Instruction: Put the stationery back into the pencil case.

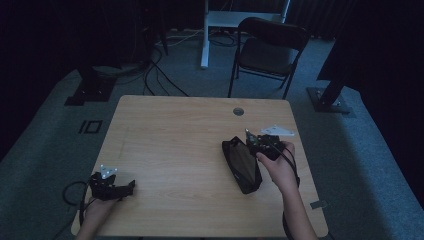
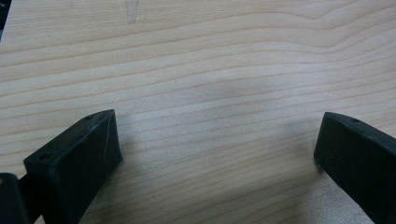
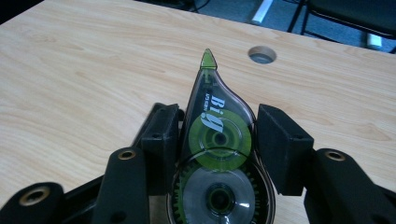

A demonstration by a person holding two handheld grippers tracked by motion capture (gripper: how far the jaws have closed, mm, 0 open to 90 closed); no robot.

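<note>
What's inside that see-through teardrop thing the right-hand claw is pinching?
Inside the correction tape dispenser, held by the right gripper, sit a green spool above a grey spool with gear teeth. Its bottom end is cut off.

The left gripper [image 1: 112, 186] rested low at the near left table corner, jaws spread wide, nothing between them. The right gripper [image 1: 260, 142], gripped from behind by the person's right hand [image 1: 277, 167], had its jaws clamped partway closed.
</note>
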